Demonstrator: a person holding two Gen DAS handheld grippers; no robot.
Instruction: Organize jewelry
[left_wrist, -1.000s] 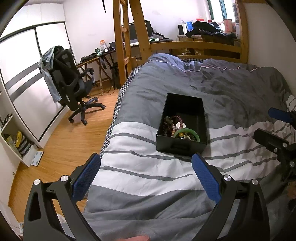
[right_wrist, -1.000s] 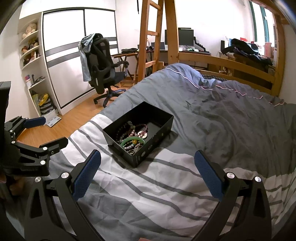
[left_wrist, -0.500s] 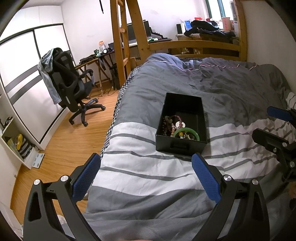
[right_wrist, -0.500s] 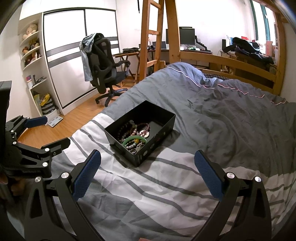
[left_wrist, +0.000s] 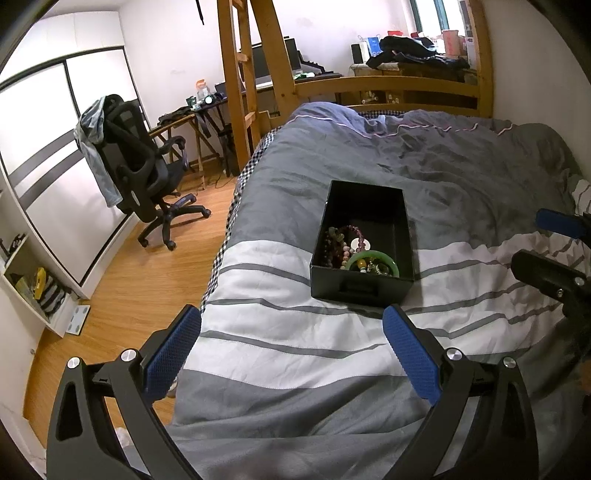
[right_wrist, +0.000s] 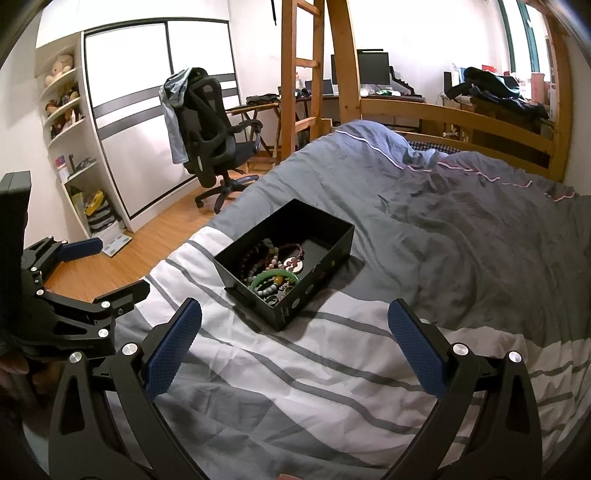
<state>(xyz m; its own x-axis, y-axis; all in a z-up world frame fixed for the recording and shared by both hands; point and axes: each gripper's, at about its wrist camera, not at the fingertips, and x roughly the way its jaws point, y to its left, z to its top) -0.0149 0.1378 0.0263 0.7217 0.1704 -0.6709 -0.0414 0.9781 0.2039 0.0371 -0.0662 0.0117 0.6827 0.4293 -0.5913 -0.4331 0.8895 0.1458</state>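
Note:
A black open box (left_wrist: 364, 201) (right_wrist: 325, 221) lies on the striped grey bed cover. In its near end lie a green bangle (left_wrist: 384, 255) (right_wrist: 273, 275) and several bead bracelets (left_wrist: 338, 242) (right_wrist: 258, 258). The far half of the box looks bare. My left gripper (left_wrist: 291, 336) is open and empty, above the cover just short of the box. My right gripper (right_wrist: 293, 332) is open and empty, also short of the box. The right gripper shows at the right edge of the left wrist view (left_wrist: 550, 251), and the left gripper shows at the left of the right wrist view (right_wrist: 92, 269).
The bed cover (left_wrist: 461, 177) spreads wide beyond the box. The bed's left edge (left_wrist: 225, 258) drops to a wooden floor. A black office chair (left_wrist: 140, 177), a wooden ladder (left_wrist: 240, 85) and a wooden bed rail (left_wrist: 388, 86) stand further off. Shelves (right_wrist: 62, 110) line the left wall.
Both grippers have drifted slightly, so the box sits a little differently in each view. Both stay open and empty. The jewelry has not moved.

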